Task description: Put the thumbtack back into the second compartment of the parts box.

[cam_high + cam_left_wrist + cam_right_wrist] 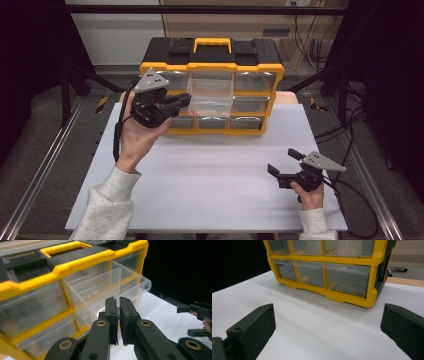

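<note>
Nearest the person, the right tongs (281,165) are held low over the white tabletop (210,175), spread wide and carrying nothing; in the right gripper view the two black jaws stand far apart at the lower corners, with bare tabletop between them and the organiser well ahead; no part of the work is judged to be taken by this hand yet.

Farther off, the left tongs (184,100) are raised at the front of the yellow-and-black drawer organiser (260,67), which stands at the far middle of the tabletop; in the left gripper view the jaws are seen drawn nearly together, with only a thin slit between the pads (111,312); whether the lip of the clear drawer (210,97) is pinched in that slit cannot be told, since the tips lie right against its near front corner.

The clear drawer itself, the middle one of the top row, is seen pulled well out of its bay and hanging forward over the rows below; a small reddish item (216,105) seems to lie on its floor, too blurred to be named.

The opening of the drawer is therefore judged largely done; what is left, as far as can be read, is either to have the contents taken out or something put in, and the drawer pushed home; the other drawers (347,277) are seen shut.
</note>
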